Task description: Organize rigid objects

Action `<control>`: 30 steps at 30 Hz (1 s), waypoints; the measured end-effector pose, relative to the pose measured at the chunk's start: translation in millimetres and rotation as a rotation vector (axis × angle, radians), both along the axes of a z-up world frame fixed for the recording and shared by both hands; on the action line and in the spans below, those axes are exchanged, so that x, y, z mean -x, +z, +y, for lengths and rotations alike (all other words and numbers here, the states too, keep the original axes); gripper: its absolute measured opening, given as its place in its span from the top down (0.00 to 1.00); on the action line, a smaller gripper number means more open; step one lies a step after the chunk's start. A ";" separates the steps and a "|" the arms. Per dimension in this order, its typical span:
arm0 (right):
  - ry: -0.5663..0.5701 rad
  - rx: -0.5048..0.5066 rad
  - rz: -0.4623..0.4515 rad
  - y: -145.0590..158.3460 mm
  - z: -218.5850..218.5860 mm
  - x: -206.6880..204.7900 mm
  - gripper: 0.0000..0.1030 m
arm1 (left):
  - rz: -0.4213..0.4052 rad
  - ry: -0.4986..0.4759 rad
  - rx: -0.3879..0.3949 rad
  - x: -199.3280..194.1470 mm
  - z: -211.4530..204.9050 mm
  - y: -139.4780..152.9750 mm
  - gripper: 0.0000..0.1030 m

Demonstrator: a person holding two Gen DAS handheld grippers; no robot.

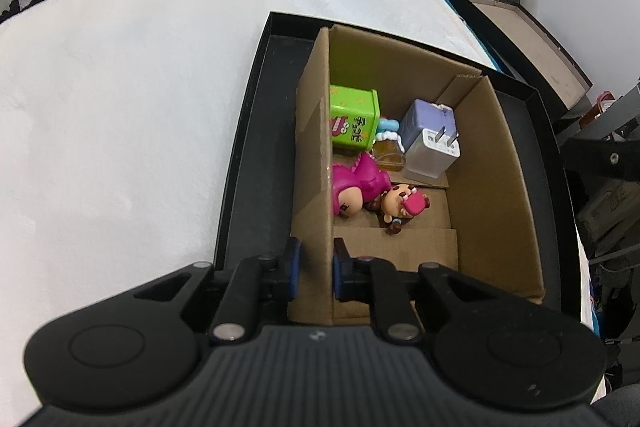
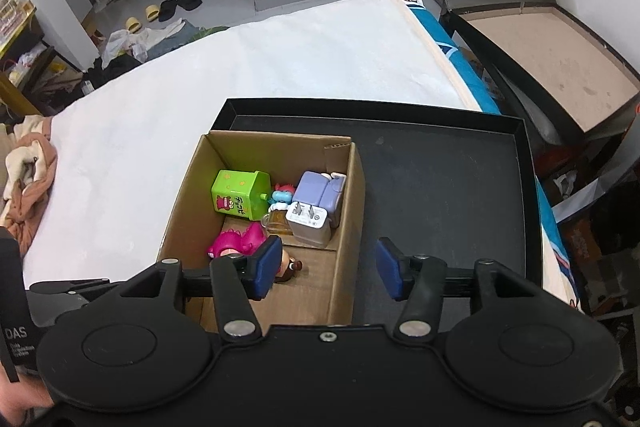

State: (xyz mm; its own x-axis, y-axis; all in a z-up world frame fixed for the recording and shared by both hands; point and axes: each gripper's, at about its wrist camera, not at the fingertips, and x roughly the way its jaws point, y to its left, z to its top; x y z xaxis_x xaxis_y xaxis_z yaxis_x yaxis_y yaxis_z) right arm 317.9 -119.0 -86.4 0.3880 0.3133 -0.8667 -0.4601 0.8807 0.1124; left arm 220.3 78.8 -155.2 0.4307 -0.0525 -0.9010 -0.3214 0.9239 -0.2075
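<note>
Clamped on the near-left wall of the cardboard box [image 1: 492,163], the left gripper [image 1: 316,269] has one blue pad outside the wall and one inside, its jaws closed on the board, apparently to steady the box while it is filled. Beside it, the right gripper [image 2: 327,269] hangs over the box's right wall with its jaws parted and nothing between them, a pose that reads as a release just made or a reach about to begin; which one cannot be told.

Inside the box the rigid objects sit bunched toward the far-left end: a green toy box [image 1: 354,121] against the left wall, a lavender case [image 1: 424,119] with a white plug adapter [image 1: 434,151] leaning on it, a small amber bottle [image 1: 388,155] between them, and nearer, a pink figurine [image 1: 358,189] lying on its side, touching a brown-haired doll [image 1: 402,207]. The near end of the box floor is bare, leaving room for more.

The box stands in the left part of a shallow black tray [image 2: 448,187], which rests on a white bed [image 2: 280,59], likely to keep everything contained. A second open carton [image 2: 560,55] sits off the bed's right edge.
</note>
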 end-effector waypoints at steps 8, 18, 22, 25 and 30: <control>-0.023 -0.059 0.006 6.0 -18.4 6.5 0.41 | -0.039 0.009 -0.039 6.4 -4.9 24.9 0.86; -0.082 -0.138 -0.035 22.6 -54.4 23.9 0.16 | -0.110 -0.010 -0.086 19.8 -23.9 73.7 0.82; -0.104 -0.158 -0.071 34.8 -70.0 35.9 0.04 | -0.130 -0.026 -0.075 28.0 -30.9 91.6 0.79; -0.120 -0.157 -0.103 43.2 -81.0 46.6 0.00 | -0.131 -0.034 -0.070 35.7 -36.4 99.8 0.65; -0.126 -0.174 -0.100 50.1 -96.0 62.8 0.00 | -0.175 -0.053 -0.082 57.0 -47.5 120.1 0.32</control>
